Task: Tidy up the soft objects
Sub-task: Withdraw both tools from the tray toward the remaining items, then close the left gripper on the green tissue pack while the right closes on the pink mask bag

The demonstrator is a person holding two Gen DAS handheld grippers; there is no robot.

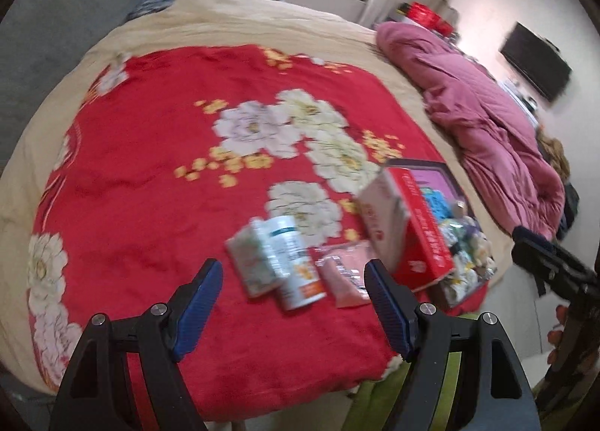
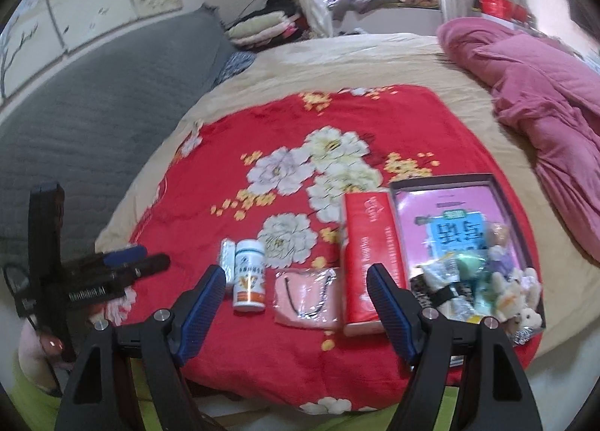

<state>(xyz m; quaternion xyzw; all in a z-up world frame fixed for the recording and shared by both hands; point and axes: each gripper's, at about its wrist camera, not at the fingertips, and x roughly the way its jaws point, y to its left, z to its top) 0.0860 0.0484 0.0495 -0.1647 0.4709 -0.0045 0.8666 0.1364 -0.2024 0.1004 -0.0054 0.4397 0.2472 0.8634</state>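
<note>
Both sets of tongs hang released and empty above the near edge of the bed: the left tongs (image 1: 292, 277) and the right tongs (image 2: 294, 283). Taking the upright red cardboard lid (image 2: 369, 255) as landmark, the open dark shallow box (image 2: 502, 198) lies just to its right, heaped at its near end with small plush toys (image 2: 519, 292). Just to its left lies a pink soft packet in clear wrap (image 2: 305, 296), then a white plastic bottle (image 2: 249, 281). The packet looks the likeliest next pick; pinch it mid-body, gently, and lift clear of the lid. All rests on a red floral blanket (image 2: 262, 138); a crumpled pink quilt (image 2: 543, 93) lies far right of the lid.
</note>
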